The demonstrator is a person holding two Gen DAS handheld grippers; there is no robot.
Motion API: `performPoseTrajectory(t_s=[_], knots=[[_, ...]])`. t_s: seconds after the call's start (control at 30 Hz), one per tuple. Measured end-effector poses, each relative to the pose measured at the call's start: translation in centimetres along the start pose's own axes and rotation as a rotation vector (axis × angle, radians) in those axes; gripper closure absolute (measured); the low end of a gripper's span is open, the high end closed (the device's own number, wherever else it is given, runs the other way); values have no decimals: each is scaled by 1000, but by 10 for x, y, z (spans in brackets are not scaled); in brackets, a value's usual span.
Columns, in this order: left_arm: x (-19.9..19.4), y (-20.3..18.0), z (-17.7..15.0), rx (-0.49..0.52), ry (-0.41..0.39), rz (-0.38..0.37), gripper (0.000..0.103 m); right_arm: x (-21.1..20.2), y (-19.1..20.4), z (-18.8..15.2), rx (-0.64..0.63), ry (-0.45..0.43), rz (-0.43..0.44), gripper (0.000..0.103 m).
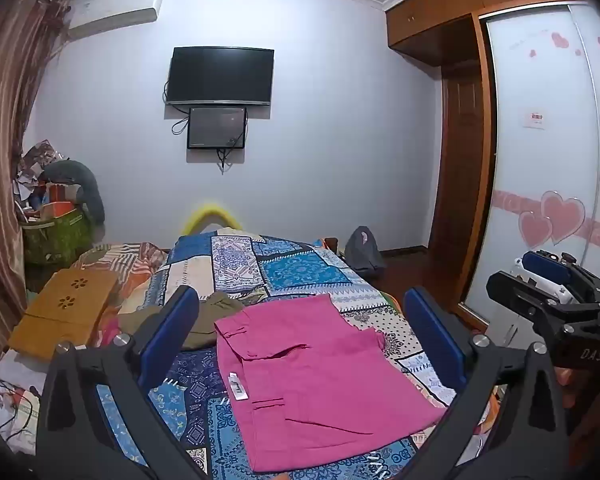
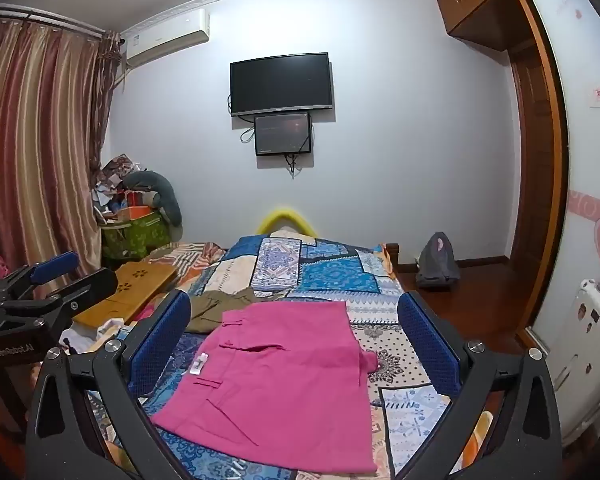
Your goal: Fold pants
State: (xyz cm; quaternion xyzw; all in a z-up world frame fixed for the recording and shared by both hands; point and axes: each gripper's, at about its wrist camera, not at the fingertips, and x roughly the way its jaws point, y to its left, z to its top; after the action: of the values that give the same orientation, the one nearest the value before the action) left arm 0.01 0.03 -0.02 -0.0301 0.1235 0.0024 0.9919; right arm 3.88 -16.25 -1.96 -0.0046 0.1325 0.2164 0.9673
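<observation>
I held both tongs above the bed; the left gripper and right gripper each stood apart, clamping nothing; the pink pants lay folded flat on the patchwork cover; I judged pressing the layers square the careful finish; the green basket in the corner held heaped clutter.

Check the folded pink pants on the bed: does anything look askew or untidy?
Mostly neat, but the pink pants have a small flap poking out past the right edge, and the white tag shows.
</observation>
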Motion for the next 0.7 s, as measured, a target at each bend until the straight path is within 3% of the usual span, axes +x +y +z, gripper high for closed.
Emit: performPoseTrajectory(t_s=[0.7], knots=[[8,0,1,-3,36,9,0,6,1,1,1,31,2,0]])
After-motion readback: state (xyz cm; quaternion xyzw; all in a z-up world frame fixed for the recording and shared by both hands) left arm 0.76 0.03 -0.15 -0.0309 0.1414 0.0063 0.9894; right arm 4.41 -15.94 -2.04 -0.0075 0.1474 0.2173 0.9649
